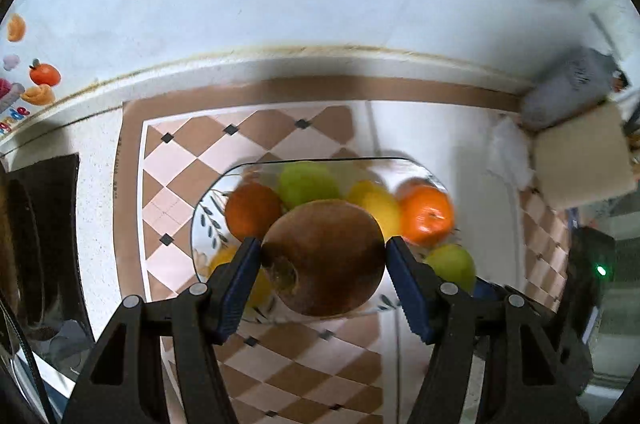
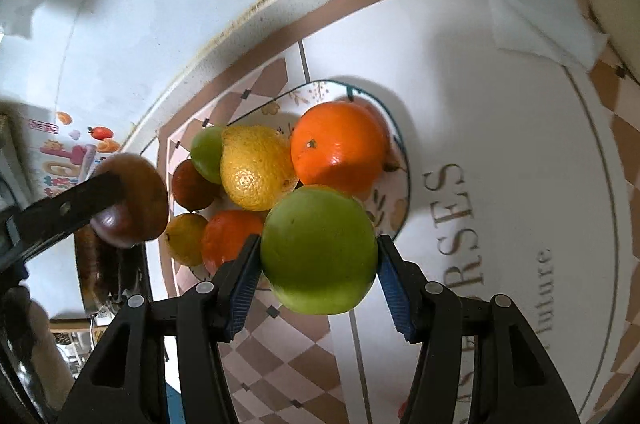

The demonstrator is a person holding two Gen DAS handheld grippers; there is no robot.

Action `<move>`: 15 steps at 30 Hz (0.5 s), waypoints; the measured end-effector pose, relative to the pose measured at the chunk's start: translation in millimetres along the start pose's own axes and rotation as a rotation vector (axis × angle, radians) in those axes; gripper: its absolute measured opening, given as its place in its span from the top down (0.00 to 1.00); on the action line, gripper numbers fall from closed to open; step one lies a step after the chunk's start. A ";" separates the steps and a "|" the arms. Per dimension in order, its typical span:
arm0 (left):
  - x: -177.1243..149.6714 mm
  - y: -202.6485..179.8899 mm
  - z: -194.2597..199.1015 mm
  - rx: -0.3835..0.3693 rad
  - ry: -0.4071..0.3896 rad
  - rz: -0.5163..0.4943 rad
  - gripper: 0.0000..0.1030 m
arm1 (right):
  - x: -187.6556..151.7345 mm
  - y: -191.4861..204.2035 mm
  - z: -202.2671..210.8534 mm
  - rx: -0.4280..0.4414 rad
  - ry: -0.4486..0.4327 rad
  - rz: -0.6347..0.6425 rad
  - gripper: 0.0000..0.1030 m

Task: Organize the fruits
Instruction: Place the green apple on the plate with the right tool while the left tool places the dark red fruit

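My left gripper [image 1: 323,244] has its blue pads [image 1: 404,276] pressed on both sides of a brown fruit [image 1: 324,256], maybe a kiwi, so the jaws stand about half open around it. I hold it up in the air above the plate [image 1: 200,224], a bit to the near side. My right gripper [image 2: 318,244] hugs a green apple [image 2: 318,250] the same way, with a pad tight on each side, and it is also up in the air, over the near edge of the plate. The plate has a dark rim and little flowers painted on it, and it sits on a mat [image 2: 500,104] with brown and pink squares and big letters. On the plate I see a big orange [image 2: 340,146] on the far right, a yellow lemon [image 2: 256,172] just left of it and touching it, another green apple [image 2: 206,152] behind the lemon, a dark red fruit [image 2: 192,186] on the left, and a small lemon [image 2: 186,238] and a small orange [image 2: 228,238] on the near side. A white tissue [image 2: 536,20] lies far off to the right on the mat. From my right camera, the left gripper and its brown fruit hang to the left of the plate.
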State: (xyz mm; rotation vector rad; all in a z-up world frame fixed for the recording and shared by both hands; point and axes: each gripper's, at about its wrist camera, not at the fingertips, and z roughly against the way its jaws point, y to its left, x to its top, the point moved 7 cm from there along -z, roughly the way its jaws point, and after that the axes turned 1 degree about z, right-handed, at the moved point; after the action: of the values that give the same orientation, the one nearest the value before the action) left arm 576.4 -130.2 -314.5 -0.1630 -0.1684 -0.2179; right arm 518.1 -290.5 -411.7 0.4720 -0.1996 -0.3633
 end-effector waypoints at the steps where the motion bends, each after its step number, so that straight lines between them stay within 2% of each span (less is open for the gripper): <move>1: 2.6 3.2 -8.3 0.008 0.020 0.006 0.40 | 0.1 0.1 -3.3 -0.003 0.007 -0.002 0.42; 6: 0.2 11.2 -33.6 0.030 0.083 0.032 0.39 | 0.6 1.9 -12.5 -0.012 0.023 -0.014 0.42; 8: -3.8 12.0 -39.7 0.013 0.105 0.047 0.39 | -0.4 1.7 -16.4 -0.010 0.041 -0.022 0.41; 9: -4.8 12.3 -40.3 0.002 0.107 0.060 0.39 | 0.4 1.9 -17.4 -0.006 0.045 -0.026 0.36; 10: -4.9 12.6 -38.9 -0.004 0.101 0.068 0.39 | 0.9 2.4 -17.4 0.001 0.047 -0.029 0.25; 11: -3.6 13.0 -37.5 -0.001 0.093 0.073 0.39 | 1.6 2.8 -15.9 -0.004 0.045 -0.028 0.20; 12: -2.7 13.0 -35.7 -0.003 0.087 0.074 0.35 | 2.4 5.5 -15.3 -0.017 0.042 -0.023 0.12; 13: -2.4 14.3 -33.1 -0.004 0.078 0.078 0.30 | 2.9 6.0 -13.2 -0.025 0.038 -0.017 0.11; 14: -2.1 15.8 -31.0 0.000 0.070 0.081 0.18 | 3.5 6.4 -10.5 -0.036 0.033 -0.009 0.11; 15: -2.7 17.4 -29.1 0.007 0.062 0.083 0.11 | 3.3 5.9 -8.7 -0.048 0.031 -0.002 0.10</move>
State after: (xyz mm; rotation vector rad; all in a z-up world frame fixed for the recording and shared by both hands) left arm 582.1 -118.1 -345.8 -0.1560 -0.1005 -0.1400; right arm 525.2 -283.3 -416.2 0.4301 -0.1597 -0.3613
